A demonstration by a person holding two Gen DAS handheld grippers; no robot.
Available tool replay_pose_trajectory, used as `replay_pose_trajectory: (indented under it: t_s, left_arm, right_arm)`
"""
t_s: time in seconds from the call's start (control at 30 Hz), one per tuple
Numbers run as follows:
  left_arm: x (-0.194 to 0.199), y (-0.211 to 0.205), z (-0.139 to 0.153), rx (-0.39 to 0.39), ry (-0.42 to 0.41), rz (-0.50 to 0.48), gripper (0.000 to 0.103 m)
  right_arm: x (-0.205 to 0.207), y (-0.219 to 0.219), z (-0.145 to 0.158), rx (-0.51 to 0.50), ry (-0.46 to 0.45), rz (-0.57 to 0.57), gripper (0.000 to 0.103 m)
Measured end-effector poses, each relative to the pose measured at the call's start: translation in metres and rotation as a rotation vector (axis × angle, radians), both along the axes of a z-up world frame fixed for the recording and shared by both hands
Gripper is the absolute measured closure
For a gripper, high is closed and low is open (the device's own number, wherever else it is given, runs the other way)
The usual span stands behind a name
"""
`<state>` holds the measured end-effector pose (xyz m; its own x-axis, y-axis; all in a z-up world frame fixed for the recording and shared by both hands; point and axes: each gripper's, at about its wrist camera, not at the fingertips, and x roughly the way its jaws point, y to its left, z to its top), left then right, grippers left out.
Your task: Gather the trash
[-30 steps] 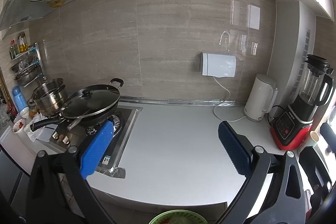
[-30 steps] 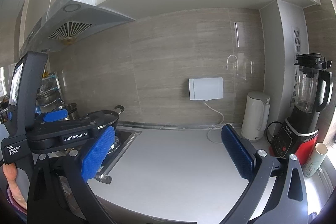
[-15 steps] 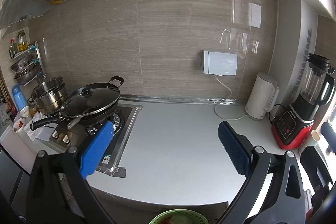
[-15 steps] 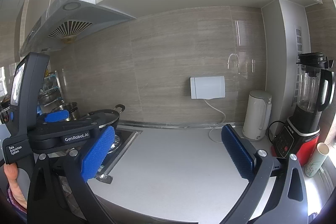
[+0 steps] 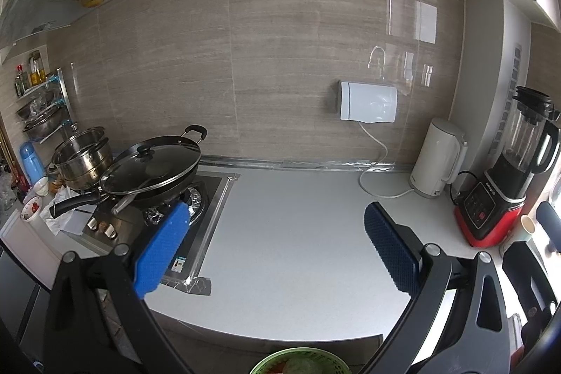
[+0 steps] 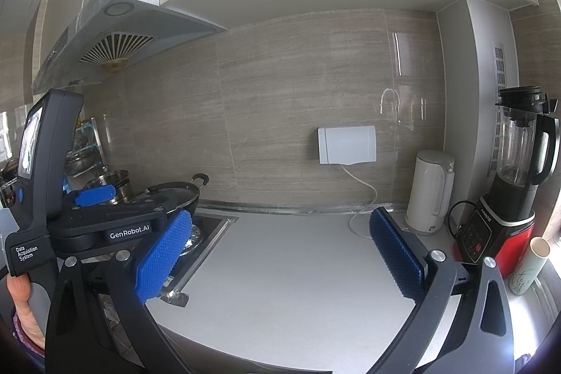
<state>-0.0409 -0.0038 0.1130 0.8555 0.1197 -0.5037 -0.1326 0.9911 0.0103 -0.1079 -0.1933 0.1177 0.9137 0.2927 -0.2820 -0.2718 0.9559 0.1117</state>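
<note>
Both grippers hover above a pale grey countertop (image 5: 298,233). My left gripper (image 5: 277,255) is open, its blue pads wide apart with nothing between them. My right gripper (image 6: 280,258) is open too and holds nothing. In the right wrist view the left gripper's black body (image 6: 105,226) shows at the left, with a person's hand (image 6: 21,300) on its handle. A green basket (image 5: 301,361) with something pale and red inside peeks in at the bottom edge of the left wrist view. I see no loose trash on the counter.
A gas hob (image 5: 182,216) at the left carries a lidded black wok (image 5: 154,170) and a steel pot (image 5: 82,156). Against the back wall stand a white kettle (image 5: 438,160) and a red-based blender (image 5: 508,177), with a paper cup (image 6: 529,265) beside them. A white wall box (image 5: 368,100) trails a cord.
Both views have tilted slightly downward; the wall and appliances sit a little lower in frame. Both grippers stay open.
</note>
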Motion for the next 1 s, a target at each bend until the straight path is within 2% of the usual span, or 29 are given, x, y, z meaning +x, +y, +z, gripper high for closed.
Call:
replay_pose_trajectory:
  t_s: [1.0]
  left_arm:
    - [0.0056, -0.0019, -0.0056, 0.014, 0.015, 0.004, 0.008]
  right_arm:
    - [0.0058, -0.0024, -0.0043, 0.004, 0.017, 0.001, 0.002]
